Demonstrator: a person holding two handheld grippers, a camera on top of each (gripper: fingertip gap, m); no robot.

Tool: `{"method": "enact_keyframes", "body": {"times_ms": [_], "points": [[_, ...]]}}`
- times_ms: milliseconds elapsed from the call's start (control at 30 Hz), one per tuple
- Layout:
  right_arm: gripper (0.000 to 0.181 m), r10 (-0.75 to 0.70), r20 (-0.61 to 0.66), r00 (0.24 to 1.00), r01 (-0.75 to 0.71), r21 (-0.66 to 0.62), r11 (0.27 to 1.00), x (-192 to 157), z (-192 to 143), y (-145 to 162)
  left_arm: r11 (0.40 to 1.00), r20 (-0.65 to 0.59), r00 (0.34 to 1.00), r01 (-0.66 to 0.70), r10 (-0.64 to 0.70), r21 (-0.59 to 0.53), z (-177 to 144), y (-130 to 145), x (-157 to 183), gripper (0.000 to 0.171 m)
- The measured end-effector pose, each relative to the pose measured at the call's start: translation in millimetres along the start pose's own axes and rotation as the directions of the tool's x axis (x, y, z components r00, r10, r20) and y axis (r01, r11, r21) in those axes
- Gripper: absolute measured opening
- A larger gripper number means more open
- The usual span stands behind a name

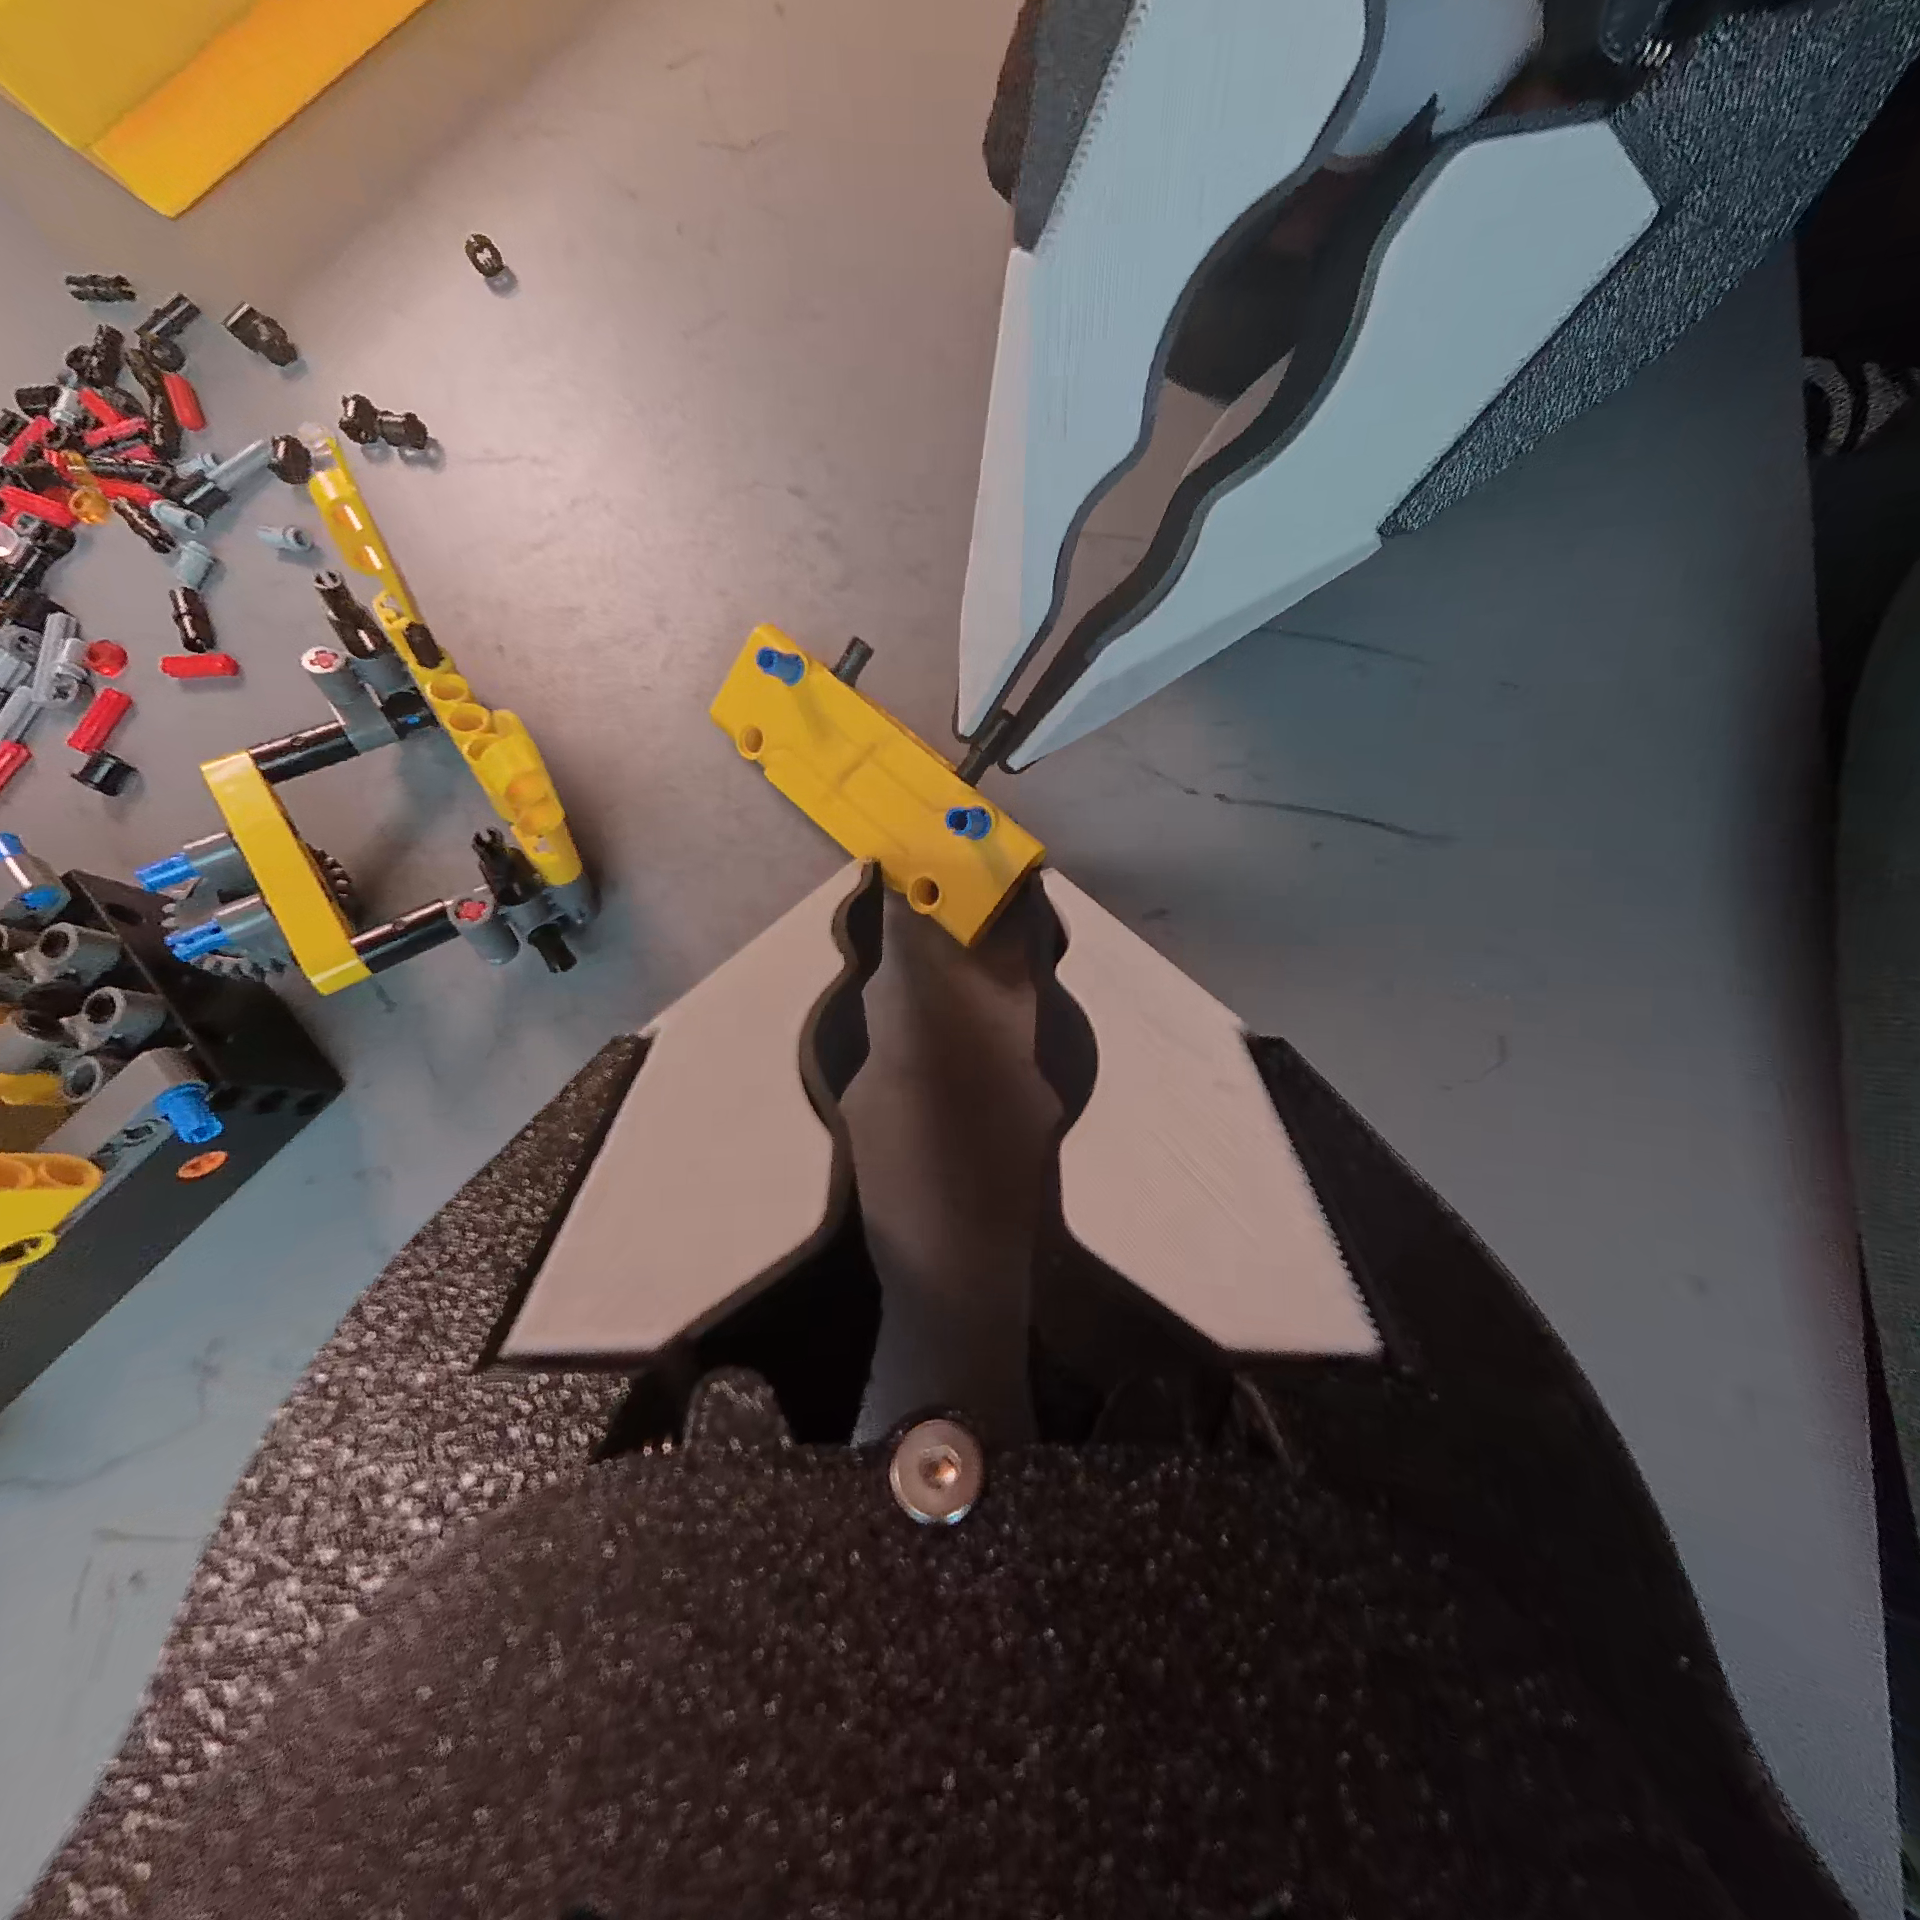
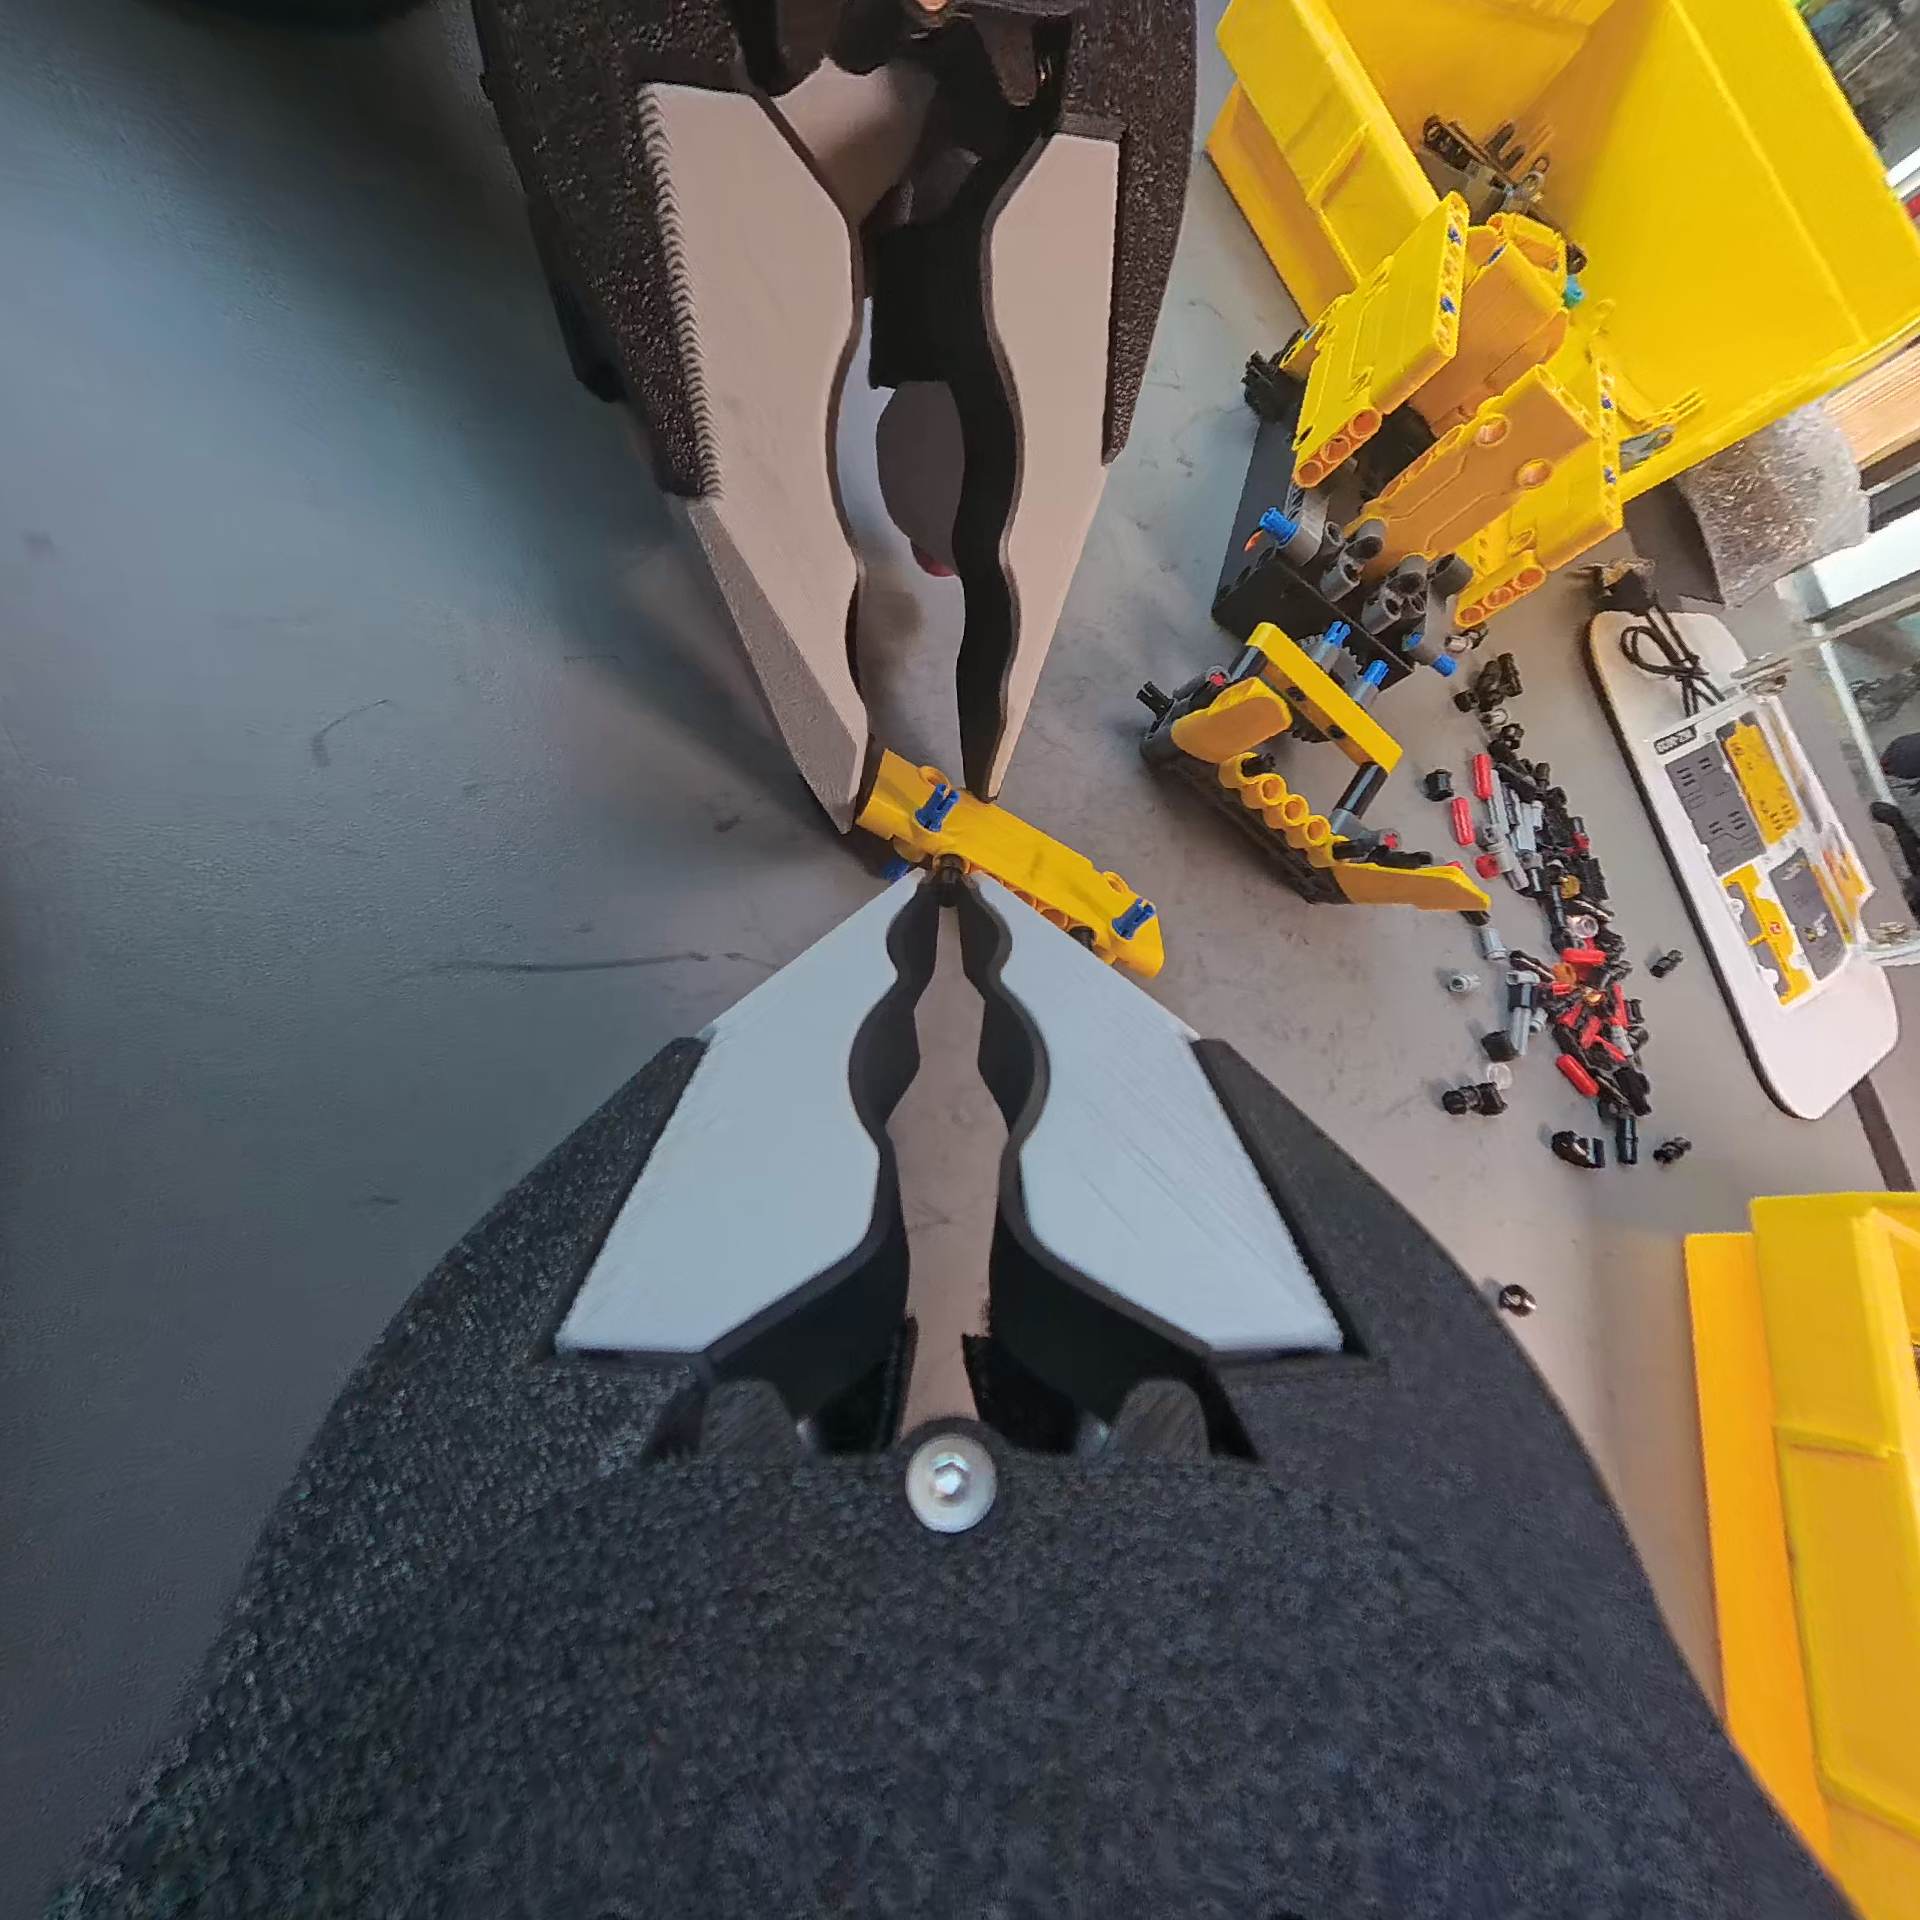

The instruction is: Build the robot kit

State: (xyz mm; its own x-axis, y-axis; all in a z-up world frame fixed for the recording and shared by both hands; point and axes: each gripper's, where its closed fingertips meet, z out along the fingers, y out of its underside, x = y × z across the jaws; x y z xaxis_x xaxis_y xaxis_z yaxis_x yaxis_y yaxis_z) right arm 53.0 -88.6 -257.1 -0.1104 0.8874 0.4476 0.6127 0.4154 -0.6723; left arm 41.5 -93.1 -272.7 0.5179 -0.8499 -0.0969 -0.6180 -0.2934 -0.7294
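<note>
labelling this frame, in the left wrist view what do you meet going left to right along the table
pile of small loose pieces → half-built yellow and black frame → yellow block held by the left gripper → thin black pin pinched by the right gripper

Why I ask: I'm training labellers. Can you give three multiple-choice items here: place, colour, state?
1. The loose parts pile lies: A in a bin; B on the table; C on a card.
2. The pin in the right gripper is: A red; B black; C white.
3. The left gripper is: A wide open; B shut on nothing; C shut on the yellow panel.
B, parts spread on bare tabletop; B, dark stub between its fingers; C, fingers pinch the panel's end.
</note>
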Motion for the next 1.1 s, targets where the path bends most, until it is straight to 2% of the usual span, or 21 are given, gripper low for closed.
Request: {"method": "enact_keyframes", "body": {"times_ms": [400, 567, 700, 867, 933, 1033, 1100], "points": [[0.003, -0.073, -0.037, 0.997, 0.073, -0.011, 0.997, -1, 0, 2, 1.000, -0.017, 1.000, 0.026, -0.026, 0.001, 0, 1, -1, 0.027], [0.003, -0.160, -0.081, 0.984, 0.154, -0.080, 0.985, 1, 7, 12, 1.000, -0.027, 0.999, 0.030, -0.030, 0.004, 0, 0, 0, 0.026], [0.002, -0.068, -0.066, 0.995, 0.068, 0.000, 0.998, 5, -1, 2, 0.999, -0.052, 0.998, 0.041, -0.040, 0.009, 1, -2, 4, 0.025], [0.003, -0.070, -0.057, 0.996, 0.068, -0.033, 0.997, 5, 0, 6, 0.999, -0.056, 0.998, 0.037, -0.036, 0.013, 0, -2, 5, 0.024], [0.003, -0.046, -0.055, 0.997, 0.045, -0.013, 0.999, 7, -3, 2, 0.997, -0.089, 0.995, 0.057, -0.052, 0.052, -5, -8, 7, 0.022], [0.003, -0.055, -0.063, 0.996, 0.056, 0.011, 0.998, 7, -6, -3, 0.971, -0.173, 0.976, 0.162, -0.132, 0.176, -20, -25, 8, 0.022], [0.003, -0.070, -0.069, 0.995, 0.072, 0.034, 0.997, 4, -7, -10, 0.961, -0.203, 0.966, 0.197, -0.157, 0.192, -22, -29, 9, 0.021]]}}
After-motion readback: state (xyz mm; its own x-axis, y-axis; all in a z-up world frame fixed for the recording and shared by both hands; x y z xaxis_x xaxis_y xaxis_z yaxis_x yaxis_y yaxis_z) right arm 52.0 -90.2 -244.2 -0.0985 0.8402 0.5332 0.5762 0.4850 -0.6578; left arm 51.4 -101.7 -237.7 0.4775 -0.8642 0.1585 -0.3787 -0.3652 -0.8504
